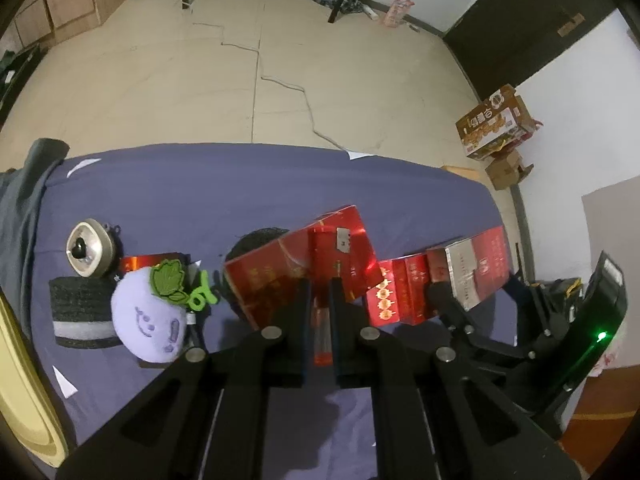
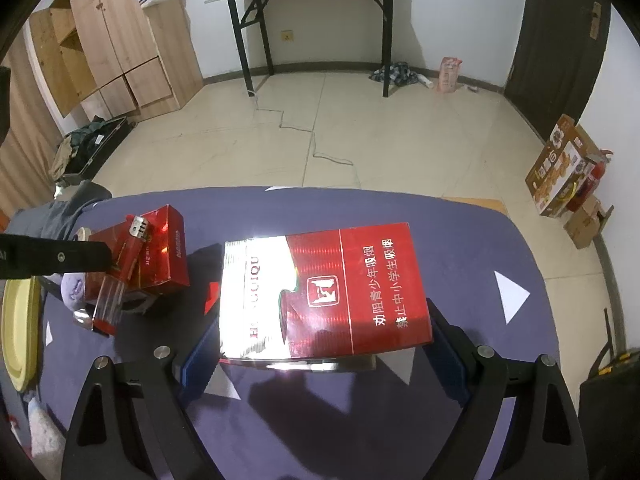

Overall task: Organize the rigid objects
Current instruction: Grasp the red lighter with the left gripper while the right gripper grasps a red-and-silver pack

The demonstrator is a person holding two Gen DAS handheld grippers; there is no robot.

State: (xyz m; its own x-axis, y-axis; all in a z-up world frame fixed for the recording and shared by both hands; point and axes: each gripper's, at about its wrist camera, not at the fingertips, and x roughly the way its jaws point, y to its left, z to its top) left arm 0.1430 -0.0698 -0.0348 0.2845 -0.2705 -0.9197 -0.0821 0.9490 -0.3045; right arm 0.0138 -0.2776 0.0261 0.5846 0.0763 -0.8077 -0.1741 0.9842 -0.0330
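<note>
My left gripper [image 1: 320,286] is shut on a translucent red lighter [image 1: 322,320], which stands lengthwise between the fingers. Just behind it a red cigarette box [image 1: 276,276] leans on a black round thing [image 1: 256,240]. My right gripper [image 2: 322,328] is shut on a red and silver cigarette box [image 2: 324,292], its pads pressing the box's two sides, held above the blue cloth. In the left wrist view that box [image 1: 476,268] sits at the right, beside another red box with lantern prints [image 1: 394,292]. The right wrist view shows the left gripper [image 2: 114,266] with the lighter [image 2: 132,256] at the left.
On the blue-covered table [image 1: 200,192] lie a purple plush [image 1: 148,320], a beige round tin [image 1: 90,252] and a black and grey pad [image 1: 82,312]. A yellow plate [image 2: 20,328] sits at the left edge. Grey cloth [image 1: 20,208] hangs at the far left corner.
</note>
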